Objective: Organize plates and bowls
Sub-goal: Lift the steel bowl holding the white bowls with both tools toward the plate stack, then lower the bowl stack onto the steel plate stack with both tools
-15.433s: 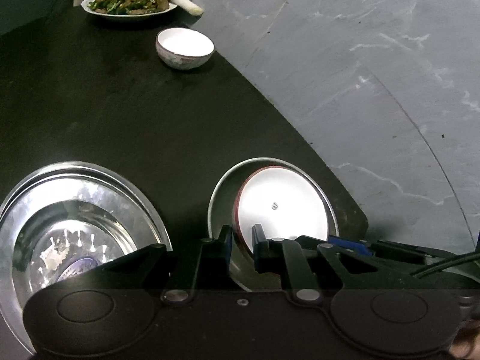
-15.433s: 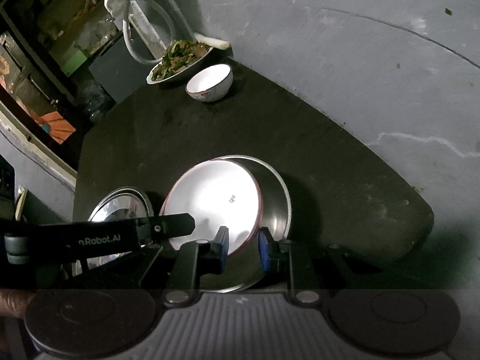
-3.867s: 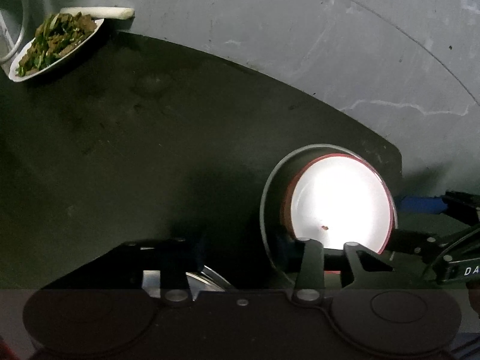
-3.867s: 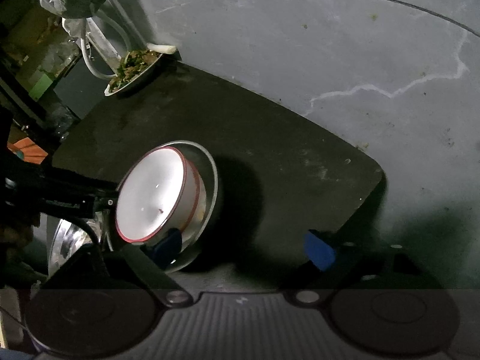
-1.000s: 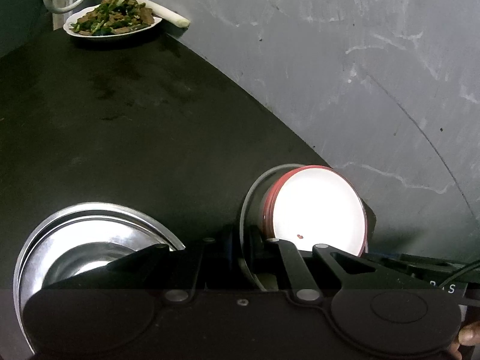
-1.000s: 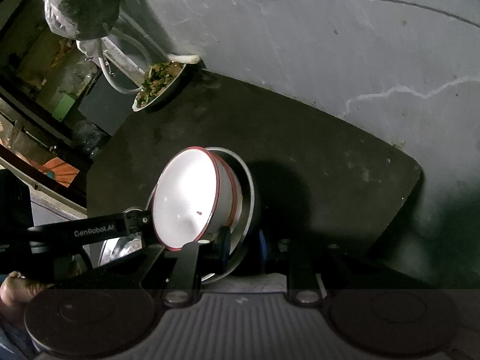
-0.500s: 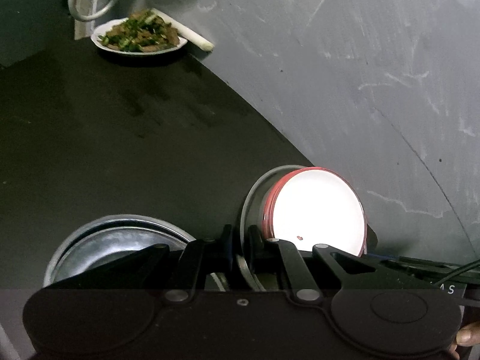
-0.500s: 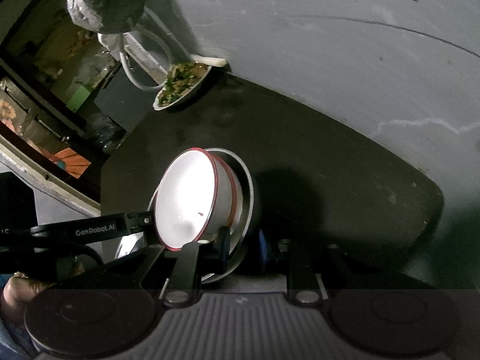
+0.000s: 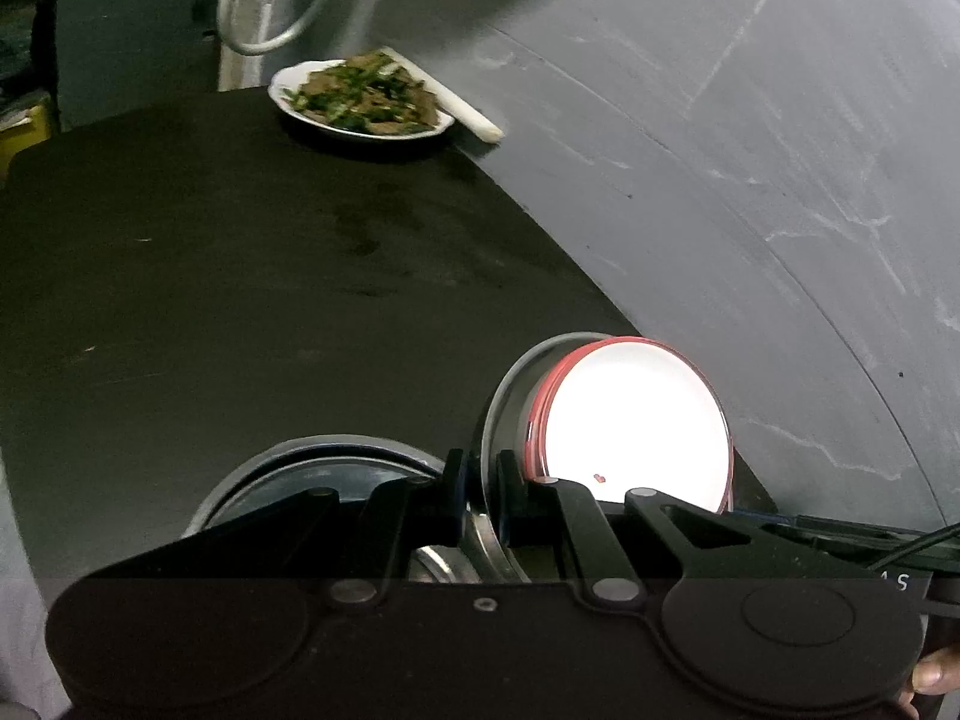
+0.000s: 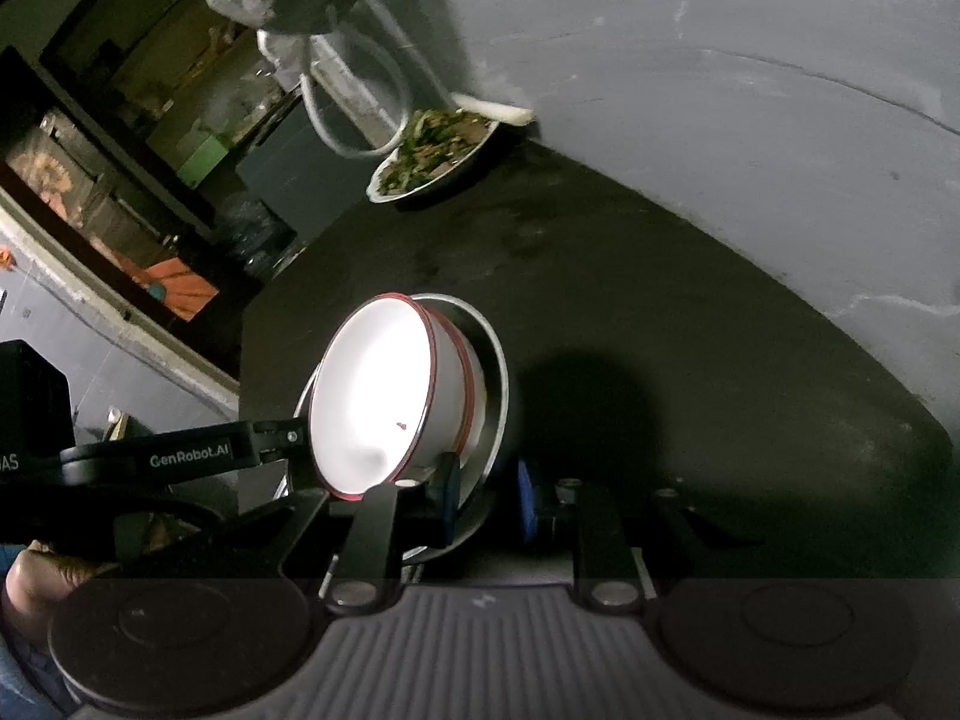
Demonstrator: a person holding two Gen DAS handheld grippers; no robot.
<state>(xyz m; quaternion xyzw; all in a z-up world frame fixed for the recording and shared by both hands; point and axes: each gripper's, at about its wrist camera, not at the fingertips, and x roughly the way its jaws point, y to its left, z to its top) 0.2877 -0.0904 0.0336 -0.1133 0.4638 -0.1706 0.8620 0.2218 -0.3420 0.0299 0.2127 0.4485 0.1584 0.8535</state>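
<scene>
Countertop [image 9: 240, 300], dark and wide, carries everything you are sorting and runs along a grey plastered wall [image 9: 750, 120]. On its near side you see a large steel basin [image 9: 312, 456], its contents hidden behind the left gripper body; whether it is empty cannot be told.

Next in size comes the steel bowl [image 10: 495, 372], which you hold at both sides. It serves as the outer container: nested in it are white bowls with red rims [image 10: 372, 384], at least two to judge by the doubled red lines, the topmost bearing a small dark speck. The whole stack is tilted, its mouth turned toward your left.

At the far end of the counter sits a white plate of stir-fried greens [image 9: 360, 99], full, with a pale leek stalk [image 9: 462, 111] just beside it against the wall.

Your left gripper [image 9: 480, 495] is pressed together on the steel bowl's rim, the thin wall between its fingers. Your right gripper [image 10: 486, 501] likewise pinches the opposite rim, one finger inside and the blue-padded one outside.

Progress, as a judgement: the nesting looks done, since no loose bowl remains on the counter. What is left appears to be setting the stack down in its place; the plate of food stands untouched.
</scene>
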